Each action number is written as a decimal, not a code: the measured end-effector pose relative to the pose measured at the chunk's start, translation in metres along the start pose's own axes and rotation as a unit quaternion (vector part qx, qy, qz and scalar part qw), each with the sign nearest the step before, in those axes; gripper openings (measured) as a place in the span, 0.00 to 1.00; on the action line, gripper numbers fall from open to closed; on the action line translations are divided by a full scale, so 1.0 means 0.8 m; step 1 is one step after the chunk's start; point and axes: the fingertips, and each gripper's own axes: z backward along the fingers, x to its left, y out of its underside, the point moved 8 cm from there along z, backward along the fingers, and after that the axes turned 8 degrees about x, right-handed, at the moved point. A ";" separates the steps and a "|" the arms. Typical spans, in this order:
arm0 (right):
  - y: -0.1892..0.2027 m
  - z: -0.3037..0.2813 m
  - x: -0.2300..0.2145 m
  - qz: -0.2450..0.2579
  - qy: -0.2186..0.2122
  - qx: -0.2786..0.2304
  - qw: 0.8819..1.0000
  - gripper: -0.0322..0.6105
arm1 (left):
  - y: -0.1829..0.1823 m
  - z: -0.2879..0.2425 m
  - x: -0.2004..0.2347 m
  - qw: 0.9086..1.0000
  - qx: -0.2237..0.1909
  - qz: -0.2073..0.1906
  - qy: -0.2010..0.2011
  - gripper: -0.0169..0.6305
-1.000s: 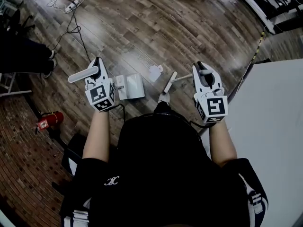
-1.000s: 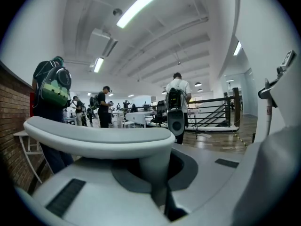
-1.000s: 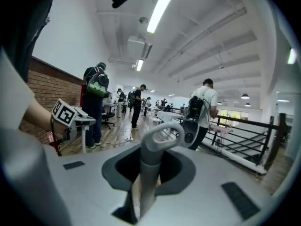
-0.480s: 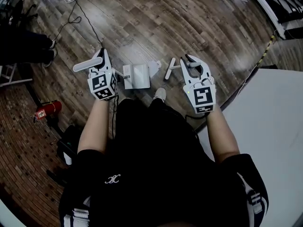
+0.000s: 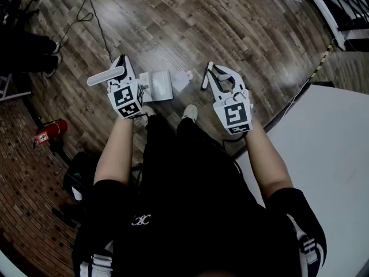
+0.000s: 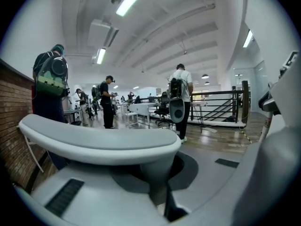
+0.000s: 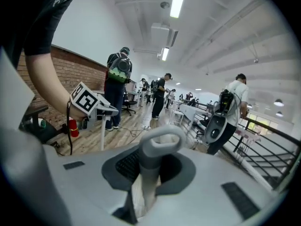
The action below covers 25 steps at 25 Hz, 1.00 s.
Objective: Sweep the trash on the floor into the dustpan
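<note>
Shoes on wood floor, below both grippers. Left gripper clamped tight on long grey dustpan handle. Dustpan flat on floor, just right of that gripper. Right gripper closed around brush handle, loop end poking up past jaws. Brush head down by floor. White paper scrap between dustpan and brush, touching pan edge. Red fire extinguisher well off left.

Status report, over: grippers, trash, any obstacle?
Left gripper shut on dustpan, right gripper shut on brush. Trash lies between dustpan and brush. Nothing blocks it.
</note>
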 end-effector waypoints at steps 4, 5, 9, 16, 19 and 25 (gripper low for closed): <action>-0.012 -0.017 0.013 0.007 -0.008 0.003 1.000 0.16 | 0.033 -0.024 0.002 1.000 0.016 -0.012 0.002 0.04; -0.016 -0.021 0.016 0.009 -0.007 0.005 1.000 0.16 | 0.042 -0.030 0.002 1.000 0.020 -0.016 0.003 0.04; -0.025 -0.035 0.029 -0.002 0.001 0.011 1.000 0.16 | 0.074 -0.039 0.009 0.999 0.033 -0.012 -0.003 0.05; -0.051 -0.064 0.094 -0.002 -0.037 0.011 0.999 0.16 | 0.096 -0.024 0.039 0.999 0.040 -0.001 0.009 0.05; -0.067 -0.078 0.127 -0.003 -0.055 0.005 0.998 0.16 | 0.100 -0.018 0.047 0.999 0.036 0.001 0.026 0.05; -0.114 -0.102 0.180 -0.001 -0.111 -0.030 0.993 0.15 | 0.108 -0.005 0.058 0.998 0.031 0.004 0.051 0.05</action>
